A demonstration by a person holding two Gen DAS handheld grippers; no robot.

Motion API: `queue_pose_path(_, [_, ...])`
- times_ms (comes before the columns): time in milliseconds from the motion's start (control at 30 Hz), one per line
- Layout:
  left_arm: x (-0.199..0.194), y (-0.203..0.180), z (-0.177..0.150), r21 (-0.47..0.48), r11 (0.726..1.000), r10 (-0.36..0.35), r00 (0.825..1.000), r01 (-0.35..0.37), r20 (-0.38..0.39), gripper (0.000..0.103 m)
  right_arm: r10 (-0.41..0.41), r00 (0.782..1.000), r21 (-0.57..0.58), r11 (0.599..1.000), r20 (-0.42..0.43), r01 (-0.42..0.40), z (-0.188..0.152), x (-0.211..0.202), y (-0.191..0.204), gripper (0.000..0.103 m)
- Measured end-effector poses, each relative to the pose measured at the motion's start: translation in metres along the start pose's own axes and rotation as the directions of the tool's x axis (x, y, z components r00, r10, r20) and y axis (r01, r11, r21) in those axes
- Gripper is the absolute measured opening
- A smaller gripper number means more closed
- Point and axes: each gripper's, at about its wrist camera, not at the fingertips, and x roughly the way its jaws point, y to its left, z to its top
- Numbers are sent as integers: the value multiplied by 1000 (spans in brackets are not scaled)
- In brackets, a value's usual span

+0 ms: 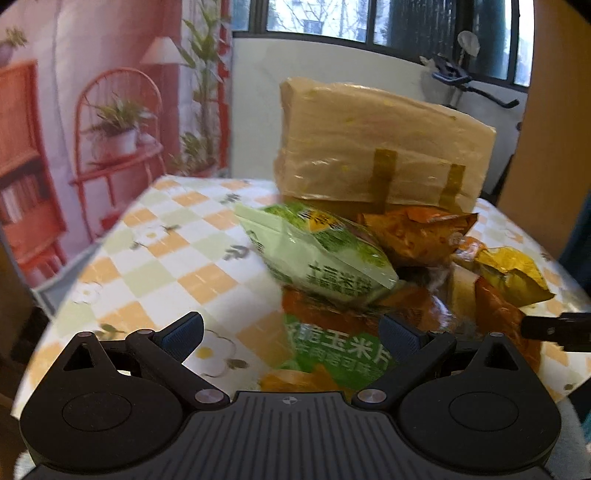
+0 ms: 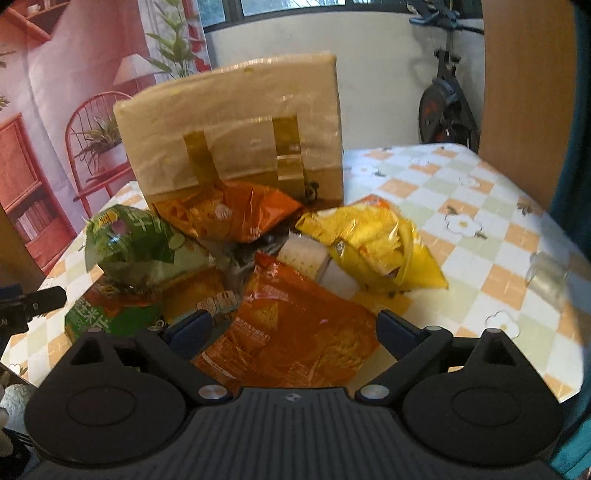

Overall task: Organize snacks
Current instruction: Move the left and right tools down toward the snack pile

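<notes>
Your left claw (image 1: 291, 332) is spread wide with nothing held, and a green corn chip bag (image 1: 332, 354) lies flat on the table right under it. Your right claw (image 2: 293, 326) is wide too and holds nothing; a big orange bag (image 2: 295, 328) lies flat between its fingers, but you cannot tell if they touch it. Just past these, a pale green bag (image 1: 321, 254) sits on top of the pile, with a small orange bag (image 2: 225, 210) beside it and a yellow bag (image 2: 373, 243) off to the right. All the snacks are bunched together on the checked tablecloth (image 2: 480, 229). Behind them stands a taped cardboard box (image 2: 236, 129), right up against the pile. Far back are a wall and a window (image 1: 369, 18).
</notes>
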Motion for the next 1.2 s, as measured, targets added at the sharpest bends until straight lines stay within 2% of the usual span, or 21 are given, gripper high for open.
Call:
queue_pose_path(100, [5,-3,-4,24,999,-45,999,46,-12,102,-7,1000,27,1000,-23,7,-2,9,-1,96])
queue_pose_path(200, [14,-8,-8,58,997,-46,998,48,-32,102,-14,999,62,998,-33,16,-2,14,-4,96])
queue_pose_path(400, [25,-9,-17,61,997,-48,996,53,-71,102,-17,999,84,996,-40,20,-2,22,-4,96])
queue_pose_path(633, [32,-10,-21,56,996,-62,995,67,-74,102,-32,999,113,993,-31,35,-1,25,-4,97])
queue_pose_path(833, [32,-16,-22,66,995,-75,993,81,-88,102,-19,999,29,999,44,18,0,6,5,97])
queue_pose_path(1000, [32,-17,-25,68,994,-74,993,80,-92,102,-30,1000,133,991,-7,31,-5,4,-10,97])
queue_pose_path(1200, [38,-9,-26,19,997,-76,990,79,-116,101,-17,998,244,969,-65,33,-9,9,-23,97])
